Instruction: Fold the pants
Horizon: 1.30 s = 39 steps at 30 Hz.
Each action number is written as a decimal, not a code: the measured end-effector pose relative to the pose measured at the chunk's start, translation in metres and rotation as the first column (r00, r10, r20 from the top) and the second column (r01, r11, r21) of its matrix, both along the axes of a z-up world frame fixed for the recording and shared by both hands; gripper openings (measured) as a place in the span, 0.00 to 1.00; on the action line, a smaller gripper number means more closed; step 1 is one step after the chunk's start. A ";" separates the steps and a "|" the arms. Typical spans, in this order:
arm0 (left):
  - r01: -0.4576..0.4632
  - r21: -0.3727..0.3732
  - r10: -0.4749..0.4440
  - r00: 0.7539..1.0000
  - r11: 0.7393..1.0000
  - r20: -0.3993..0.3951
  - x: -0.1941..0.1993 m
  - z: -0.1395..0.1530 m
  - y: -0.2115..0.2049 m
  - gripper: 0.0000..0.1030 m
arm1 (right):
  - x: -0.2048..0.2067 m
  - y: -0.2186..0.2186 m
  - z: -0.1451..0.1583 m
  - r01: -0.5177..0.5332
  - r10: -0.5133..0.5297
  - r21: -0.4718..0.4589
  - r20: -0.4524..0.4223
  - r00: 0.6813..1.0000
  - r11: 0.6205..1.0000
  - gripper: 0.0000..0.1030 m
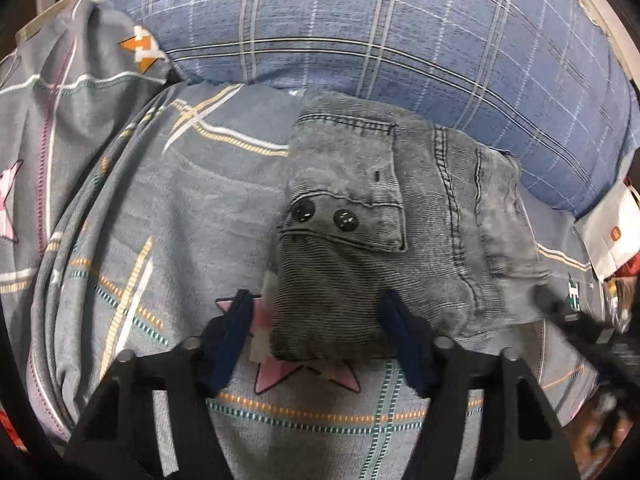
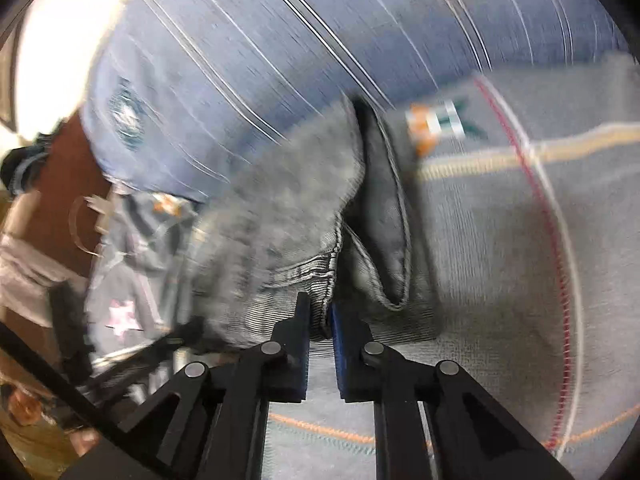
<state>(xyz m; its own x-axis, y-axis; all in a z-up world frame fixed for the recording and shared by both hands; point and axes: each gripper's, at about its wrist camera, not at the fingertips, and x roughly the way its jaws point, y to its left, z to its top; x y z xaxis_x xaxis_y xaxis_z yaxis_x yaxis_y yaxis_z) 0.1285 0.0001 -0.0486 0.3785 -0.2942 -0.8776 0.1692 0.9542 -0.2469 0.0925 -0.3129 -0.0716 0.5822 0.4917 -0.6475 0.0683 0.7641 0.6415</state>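
The grey corduroy-like pants lie folded into a compact bundle on the bed, pocket flap with two black buttons facing up. My left gripper straddles the bundle's near end. Its jaws stand apart, and a sliver of sheet shows between the left finger and the cloth. In the blurred right wrist view, my right gripper is shut on a seamed edge of the pants, with the fabric pinched between the blue pads.
A blue plaid pillow lies right behind the pants. The grey patterned bedsheet bunches into folds at the left. A white bag and clutter sit past the bed's right edge.
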 end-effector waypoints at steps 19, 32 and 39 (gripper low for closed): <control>-0.056 0.247 -0.023 0.951 0.967 0.307 -0.043 0.030 -0.036 0.63 | -0.021 -0.013 0.012 0.071 -0.072 -0.103 0.003 0.997 0.992 0.64; -0.074 0.220 -0.004 0.943 0.973 0.333 -0.047 0.045 -0.034 0.79 | -0.018 0.001 0.019 0.064 -0.059 -0.124 0.039 0.997 0.990 0.66; -0.109 0.241 0.023 0.943 0.964 0.333 -0.046 0.043 -0.030 0.79 | -0.017 0.004 0.017 0.067 -0.064 -0.139 0.029 0.998 0.988 0.72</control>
